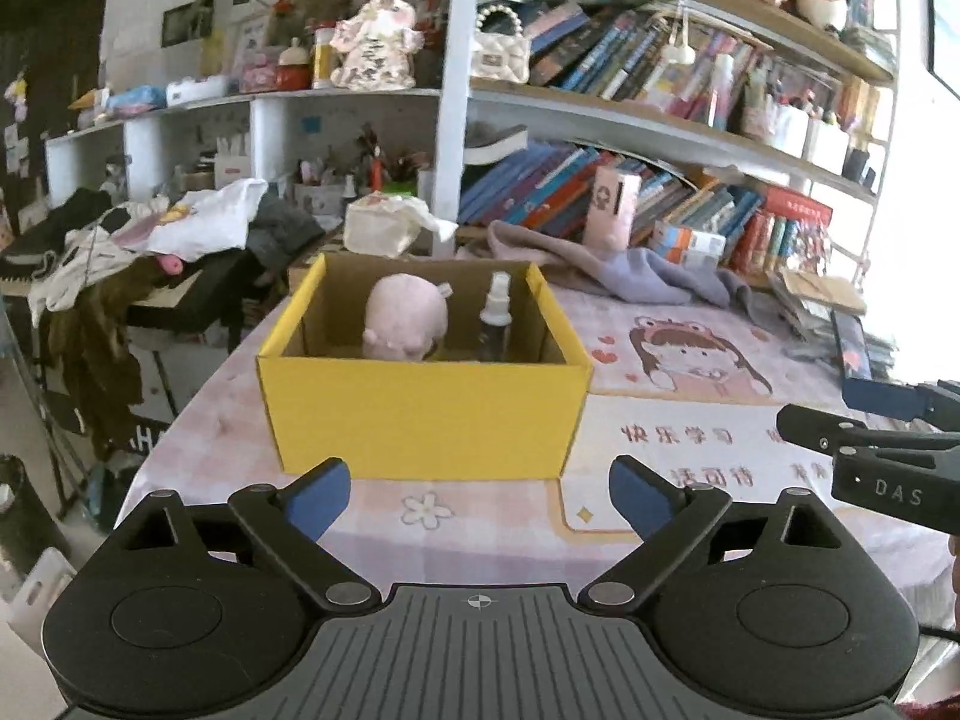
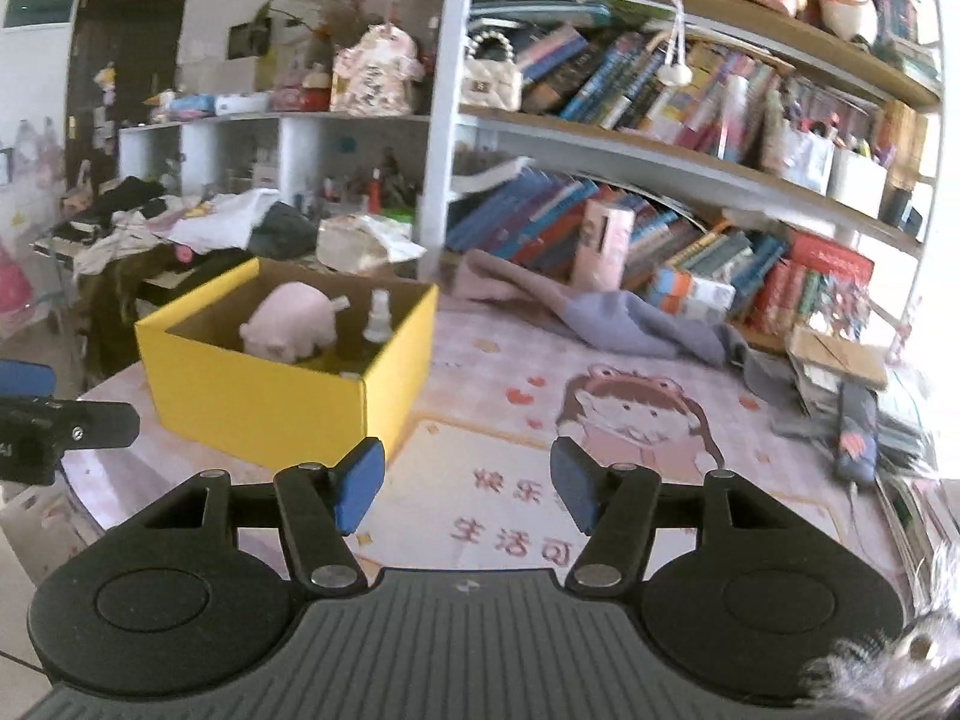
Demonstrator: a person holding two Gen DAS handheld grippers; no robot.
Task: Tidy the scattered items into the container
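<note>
Nearest the lens, the left gripper [image 1: 480, 495] is seen with its blue pads spread wide and nothing between them, just in front of the yellow box [image 1: 423, 414]; the right gripper [image 2: 468, 489] is likewise parted and empty, held to the right of the box over the printed table mat [image 2: 630, 480]. Inside the box a pink plush pig [image 1: 405, 324] and a clear spray bottle [image 1: 495, 315] are already stowed, the bottle upright to the right of the pig. From here, the light cardboard box could be pushed along the mat if a low gripper were carried into its front wall, and the upright bottle would probably be toppled by anything dropped beside it or by a finger reaching past the rim. Beyond the box, a grey cloth [image 2: 624, 315] lies in a heap; should it be meant for the box, it could be snagged or dragged across the pink carton [image 2: 603, 246] standing behind it, which looks easily tipped. What remains to be tidied cannot be settled with confidence: the box floor is hidden by its near wall, a small pale object at the bottle's foot is too blurred to identify, the dark patterned thing [image 2: 855, 432] at the far right of the box is smeared, and the window side is washed out by glare.
</note>
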